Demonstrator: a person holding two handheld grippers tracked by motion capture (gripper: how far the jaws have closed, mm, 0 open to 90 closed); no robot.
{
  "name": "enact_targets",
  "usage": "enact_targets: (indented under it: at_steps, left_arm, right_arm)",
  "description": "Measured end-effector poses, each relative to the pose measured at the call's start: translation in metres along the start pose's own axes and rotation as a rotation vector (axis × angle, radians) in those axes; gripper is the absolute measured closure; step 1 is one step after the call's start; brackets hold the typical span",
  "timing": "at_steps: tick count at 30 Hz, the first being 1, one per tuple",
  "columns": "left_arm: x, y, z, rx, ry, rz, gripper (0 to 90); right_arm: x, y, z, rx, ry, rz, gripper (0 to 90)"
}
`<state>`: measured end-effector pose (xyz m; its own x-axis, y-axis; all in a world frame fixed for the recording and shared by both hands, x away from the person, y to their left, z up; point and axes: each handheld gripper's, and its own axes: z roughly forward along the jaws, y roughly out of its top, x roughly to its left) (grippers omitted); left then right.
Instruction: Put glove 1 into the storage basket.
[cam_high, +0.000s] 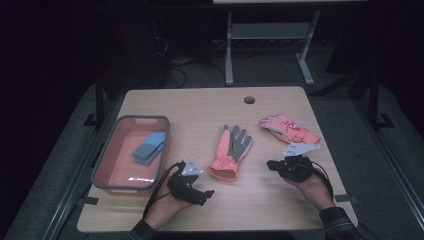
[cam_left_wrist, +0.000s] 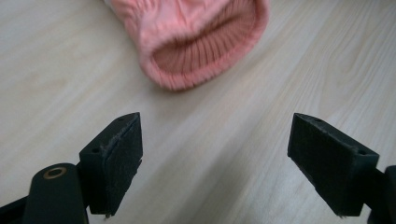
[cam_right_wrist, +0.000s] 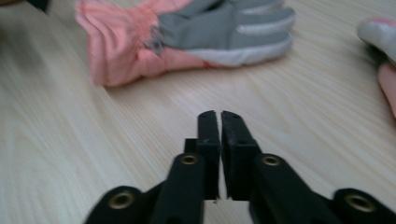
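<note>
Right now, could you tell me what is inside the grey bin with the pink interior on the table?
The grey bin holds a blue folded item, seemingly gloves, lying toward its right wall. The rest of the pink floor shows bare. Whatever lies under the blue item is covered.

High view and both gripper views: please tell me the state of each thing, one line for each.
left gripper: open, nothing between the jaws, aimed at the cuff.
right gripper: shut, empty.
pink and grey glove: flat on the table, cuff opening gaping.
pink glove: lying on the table, untouched.
tray: upright, holds the folded blue cloth.
</note>
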<state>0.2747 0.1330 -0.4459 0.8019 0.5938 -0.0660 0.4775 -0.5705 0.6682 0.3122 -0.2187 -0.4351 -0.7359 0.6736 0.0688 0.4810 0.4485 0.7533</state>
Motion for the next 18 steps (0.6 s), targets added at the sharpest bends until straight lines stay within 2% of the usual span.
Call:
enact_targets:
  at_steps: [1, 3, 6, 8, 11, 16, 18]
  left_arm:
    - [0.001, -0.002, 0.001, 0.006, 0.005, 0.02, 17.4]
    - [0.001, -0.008, 0.003, -0.002, 0.008, 0.012, 17.3]
    - [0.003, -0.016, 0.007, 0.008, 0.023, 0.026, 17.3]
    - [0.003, -0.02, 0.01, 0.018, 0.015, 0.026, 16.2]
    - [0.002, -0.022, 0.011, 0.009, 0.02, 0.051, 14.5]
    - [0.004, -0.031, 0.012, -0.062, 0.018, 0.085, 12.5]
    - [0.004, -0.032, 0.012, -0.063, 0.014, 0.087, 12.6]
  right_arm:
    - [0.001, 0.003, 0.001, -0.005, 0.009, 0.001, 89.7]
    - [0.002, 0.009, 0.004, -0.016, 0.038, -0.004, 89.8]
    - [0.005, 0.019, 0.01, -0.01, 0.062, -0.015, 89.8]
    - [0.009, 0.026, 0.016, -0.019, 0.08, -0.013, 89.8]
    - [0.015, 0.035, 0.024, -0.02, 0.097, -0.034, 89.8]
    - [0.026, 0.051, 0.039, -0.026, 0.136, -0.045, 89.8]
    - [0.03, 0.056, 0.046, -0.023, 0.152, -0.057, 89.8]
